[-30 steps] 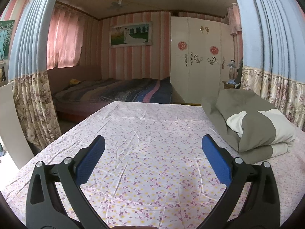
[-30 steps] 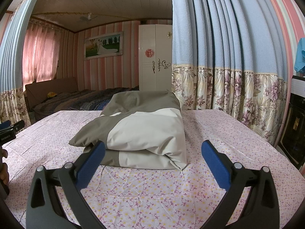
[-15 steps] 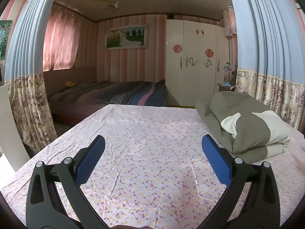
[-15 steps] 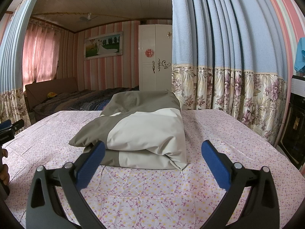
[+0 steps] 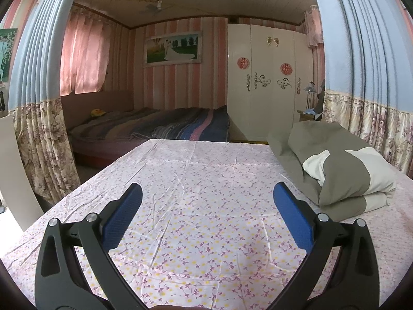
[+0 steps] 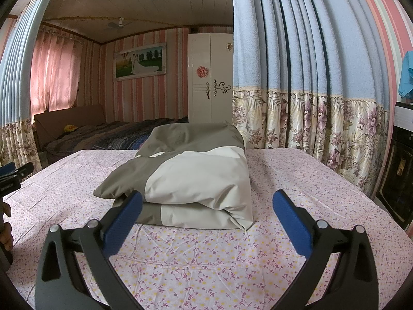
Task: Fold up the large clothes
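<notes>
Folded grey-and-cream garment [image 6: 191, 178] at centre of right wrist frame, stacked in layers on flowered sheet [image 6: 206, 268]; looks finished, parked aside. Right gripper [image 6: 206, 206] spread wide, empty, just short of bundle. Left gripper [image 5: 206, 201] equally wide, empty, over bare sheet at lower centre, probably kept clear for next piece.
</notes>
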A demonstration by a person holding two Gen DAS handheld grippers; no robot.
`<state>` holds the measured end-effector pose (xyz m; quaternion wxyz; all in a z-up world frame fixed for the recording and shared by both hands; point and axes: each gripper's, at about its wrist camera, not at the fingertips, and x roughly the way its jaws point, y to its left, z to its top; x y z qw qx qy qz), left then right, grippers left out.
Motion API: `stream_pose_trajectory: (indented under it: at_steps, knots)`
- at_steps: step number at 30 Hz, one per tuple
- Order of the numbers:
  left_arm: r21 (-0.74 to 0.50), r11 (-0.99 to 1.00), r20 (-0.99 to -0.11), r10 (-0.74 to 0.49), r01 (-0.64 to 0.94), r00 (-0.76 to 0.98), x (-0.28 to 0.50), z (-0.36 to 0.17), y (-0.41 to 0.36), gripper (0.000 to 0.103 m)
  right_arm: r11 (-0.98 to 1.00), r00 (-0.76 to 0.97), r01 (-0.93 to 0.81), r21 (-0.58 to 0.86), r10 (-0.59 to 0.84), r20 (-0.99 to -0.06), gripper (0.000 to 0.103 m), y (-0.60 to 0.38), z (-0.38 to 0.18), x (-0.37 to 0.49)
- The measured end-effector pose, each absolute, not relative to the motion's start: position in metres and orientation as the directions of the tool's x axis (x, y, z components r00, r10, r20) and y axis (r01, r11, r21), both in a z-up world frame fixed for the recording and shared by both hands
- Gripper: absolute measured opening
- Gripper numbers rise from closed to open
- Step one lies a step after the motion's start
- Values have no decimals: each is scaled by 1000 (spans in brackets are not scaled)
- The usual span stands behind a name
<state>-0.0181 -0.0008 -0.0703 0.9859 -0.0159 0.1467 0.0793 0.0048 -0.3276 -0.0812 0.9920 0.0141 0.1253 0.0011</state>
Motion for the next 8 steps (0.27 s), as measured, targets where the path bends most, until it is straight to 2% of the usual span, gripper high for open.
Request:
stream_pose_trajectory:
  at_steps: [8]
  knots:
    - [5, 987, -294, 152, -158, 944, -18, -71, -3, 100, 1000, 969, 1, 27, 6, -249, 101, -328, -81, 5]
